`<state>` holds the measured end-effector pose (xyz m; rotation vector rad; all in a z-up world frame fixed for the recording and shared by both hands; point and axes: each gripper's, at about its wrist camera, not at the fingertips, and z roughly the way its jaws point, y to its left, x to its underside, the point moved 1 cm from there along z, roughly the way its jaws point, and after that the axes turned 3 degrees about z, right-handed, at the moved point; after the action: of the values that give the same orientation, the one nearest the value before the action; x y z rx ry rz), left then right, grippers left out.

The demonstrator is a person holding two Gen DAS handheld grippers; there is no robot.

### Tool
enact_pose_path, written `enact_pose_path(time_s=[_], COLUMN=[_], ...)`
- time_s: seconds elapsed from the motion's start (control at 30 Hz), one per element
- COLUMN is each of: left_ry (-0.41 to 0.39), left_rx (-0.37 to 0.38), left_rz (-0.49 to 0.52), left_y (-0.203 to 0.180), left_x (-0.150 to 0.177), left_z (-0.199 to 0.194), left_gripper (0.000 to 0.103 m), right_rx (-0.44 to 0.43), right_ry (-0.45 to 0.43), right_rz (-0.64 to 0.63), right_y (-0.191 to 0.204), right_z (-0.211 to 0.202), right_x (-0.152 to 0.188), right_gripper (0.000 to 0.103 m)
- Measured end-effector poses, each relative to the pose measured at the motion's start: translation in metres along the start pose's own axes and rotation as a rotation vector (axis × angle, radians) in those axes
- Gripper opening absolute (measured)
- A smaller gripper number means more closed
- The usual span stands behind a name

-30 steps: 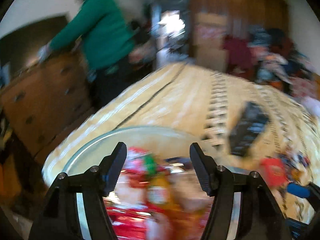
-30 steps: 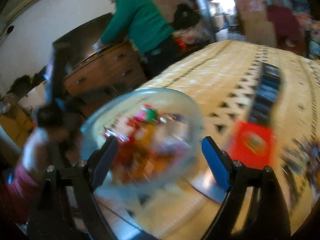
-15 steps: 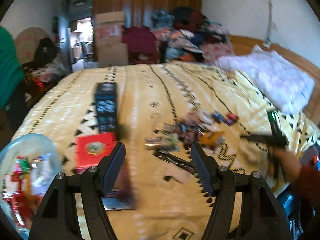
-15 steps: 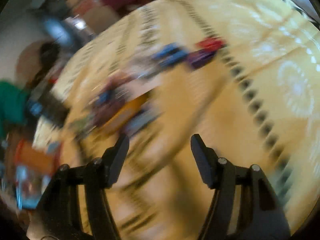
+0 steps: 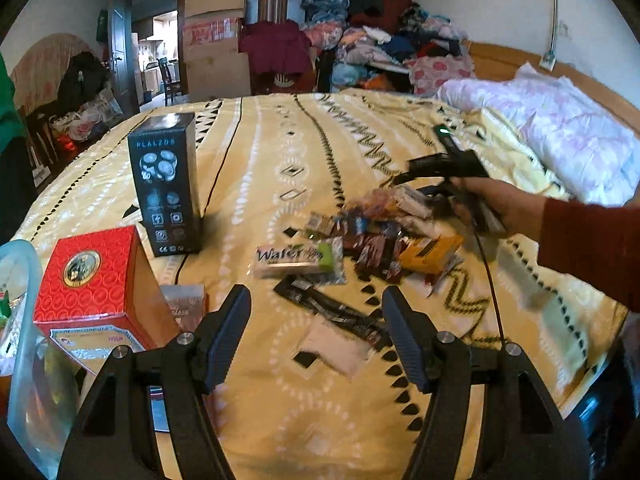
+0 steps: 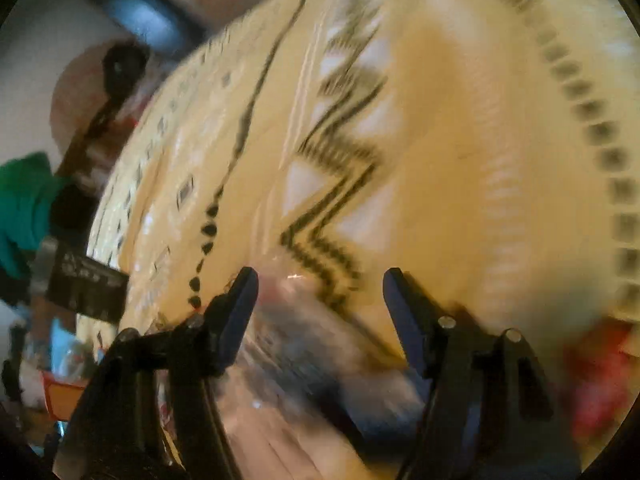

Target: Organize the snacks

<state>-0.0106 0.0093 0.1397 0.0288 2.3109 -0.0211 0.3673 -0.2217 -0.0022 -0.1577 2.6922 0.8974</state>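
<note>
- Your snack pile [image 5: 372, 236] lies scattered flat on the yellow bedspread [image 5: 260, 148], mid-bed.
- Green-white "Wafer" pack [image 5: 296, 258] lies flat at the pile's left edge; orange packet [image 5: 430, 250] at the right.

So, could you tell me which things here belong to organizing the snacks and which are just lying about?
For the job:
- snack packets
- wafer pack
- clear bowl
- left gripper
- right gripper

Lying about:
- black box
- red box
- clothes pile
- white quilt
</note>
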Motion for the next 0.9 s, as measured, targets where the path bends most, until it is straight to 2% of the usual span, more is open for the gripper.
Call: enact_pose_path(time_s=[0.03,0.1,0.17,0.23,0.3,0.47,0.6,0.67,0.73,0.8,0.87,0.9], left_ry=[0.005,0.017,0.033,0.047,0.059,0.090,0.106,0.107,0.109,0.112,0.122,0.127], left_rx=[-0.003,-0.007,-0.005,-0.002,0.001,0.030,0.052,0.057,0.058,0.065,0.067,0.068], left_rz=[0.000,-0.008,-0.010,-0.009,-0.014,-0.031,-0.051,-0.063,-0.070,-0.069,-0.059,-0.058], left_y=[0.001,0.004,0.006,0.008,0.010,0.012,0.015,0.017,0.018,0.018,0.016,0.016], left_x=[0.002,0.006,0.011,0.015,0.022,0.040,0.051,0.055,0.056,0.057,0.058,0.058], left_z=[0.001,0.004,0.006,0.008,0.006,-0.006,-0.017,-0.021,-0.024,-0.025,-0.023,-0.022], left_gripper=[0.069,0.069,0.069,0.069,0.069,0.069,0.069,0.069,0.069,0.069,0.069,0.069], right_rx=[-0.036,-0.023,-0.086,-0.097,-0.077,-0.093,-0.090,-0.021,0.049,0.085,0.085,0.097], right_ry=[0.035,0.019,0.094,0.150,0.166,0.173,0.077,0.004,-0.028,-0.030,0.000,0.009], right_rz=[-0.001,-0.085,-0.147,-0.224,-0.282,-0.327,-0.306,-0.308,-0.311,-0.324,-0.368,-0.384], right_y=[0.006,0.030,0.057,0.080,0.097,0.111,0.110,0.108,0.111,0.110,0.116,0.122], right_z=[0.016,0.019,0.025,0.026,0.019,-0.018,-0.078,-0.105,-0.114,-0.115,-0.109,-0.105], right_x=[0.006,0.028,0.055,0.088,0.122,0.199,0.234,0.248,0.254,0.267,0.276,0.272], right_gripper=[0.078,0.085,0.085,0.085,0.085,0.085,0.085,0.085,0.085,0.085,0.085,0.085])
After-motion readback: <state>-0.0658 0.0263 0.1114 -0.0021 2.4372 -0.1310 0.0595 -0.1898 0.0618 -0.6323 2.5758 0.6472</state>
